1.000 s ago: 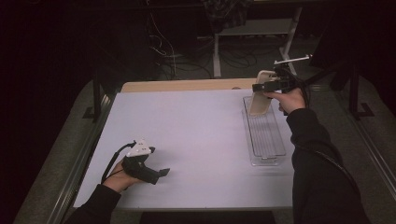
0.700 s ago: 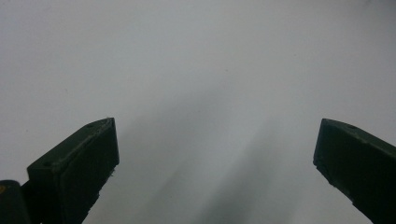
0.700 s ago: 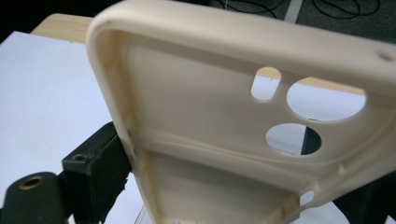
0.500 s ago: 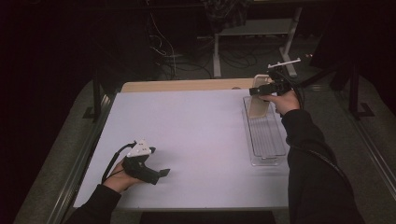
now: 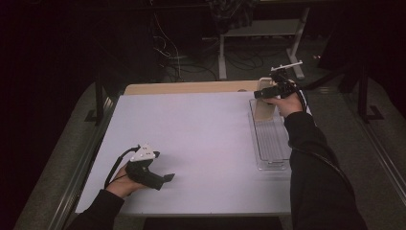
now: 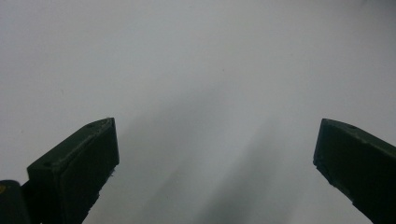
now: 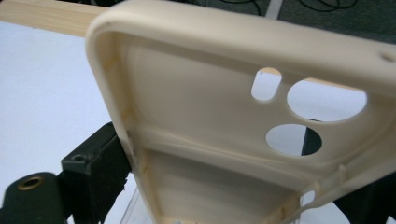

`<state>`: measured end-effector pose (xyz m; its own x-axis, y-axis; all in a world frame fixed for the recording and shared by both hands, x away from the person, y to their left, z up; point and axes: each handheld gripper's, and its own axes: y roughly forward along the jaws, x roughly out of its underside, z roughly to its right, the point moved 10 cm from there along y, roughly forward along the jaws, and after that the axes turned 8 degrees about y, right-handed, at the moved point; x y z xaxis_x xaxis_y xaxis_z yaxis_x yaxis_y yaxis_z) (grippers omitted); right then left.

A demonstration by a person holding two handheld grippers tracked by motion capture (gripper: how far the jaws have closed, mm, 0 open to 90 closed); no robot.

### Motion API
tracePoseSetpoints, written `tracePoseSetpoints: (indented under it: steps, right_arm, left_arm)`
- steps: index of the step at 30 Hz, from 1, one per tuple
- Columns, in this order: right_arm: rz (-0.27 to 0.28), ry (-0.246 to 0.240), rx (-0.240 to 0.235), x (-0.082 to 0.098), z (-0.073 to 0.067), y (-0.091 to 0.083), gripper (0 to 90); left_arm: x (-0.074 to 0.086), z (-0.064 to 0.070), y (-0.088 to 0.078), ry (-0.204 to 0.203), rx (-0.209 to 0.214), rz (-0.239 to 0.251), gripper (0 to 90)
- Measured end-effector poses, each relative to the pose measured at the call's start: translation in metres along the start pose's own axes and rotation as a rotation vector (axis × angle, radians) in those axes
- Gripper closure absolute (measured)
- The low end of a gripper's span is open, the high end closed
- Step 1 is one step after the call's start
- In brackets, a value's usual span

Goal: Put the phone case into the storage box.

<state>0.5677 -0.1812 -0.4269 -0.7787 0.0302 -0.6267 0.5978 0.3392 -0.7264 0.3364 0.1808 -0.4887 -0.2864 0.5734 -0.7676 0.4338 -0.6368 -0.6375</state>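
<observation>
Since a second ago the right gripper (image 5: 262, 93) has lifted slightly and drawn toward the far end of the clear tray (image 5: 269, 162) at the right of the high view, carrying the beige phone case (image 5: 265, 108) with it; the left gripper (image 5: 165, 178) has kept its place at the lower left of that view, over the white table (image 5: 201, 139). In the right gripper view the phone case (image 7: 201, 135) fills most of the frame, tilted with its hollow inside and camera cut-outs facing the lens; the jaws are closed on its side walls, one black jaw showing at the lower left against the rim. In the left gripper view the jaws stand wide apart with nothing between them, bare table beyond. The case hangs above the tray's far end, near the wooden strip (image 5: 191, 87) along the table's back edge. The risk, as I judge it, is the soft rim: the hold sits on a flexible wall, so the case could bow, twist or slip out; a tilted case could also catch the tray's wall on the way down.
</observation>
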Motion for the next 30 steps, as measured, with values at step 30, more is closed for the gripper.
tracePoseSetpoints:
  steps: [30]
  right_arm:
    - [-0.027,-0.001,0.068,-0.008,-0.002,0.022,9.1]
  left_arm:
    - [0.0,0.002,0.0,0.012,0.008,0.0,0.0]
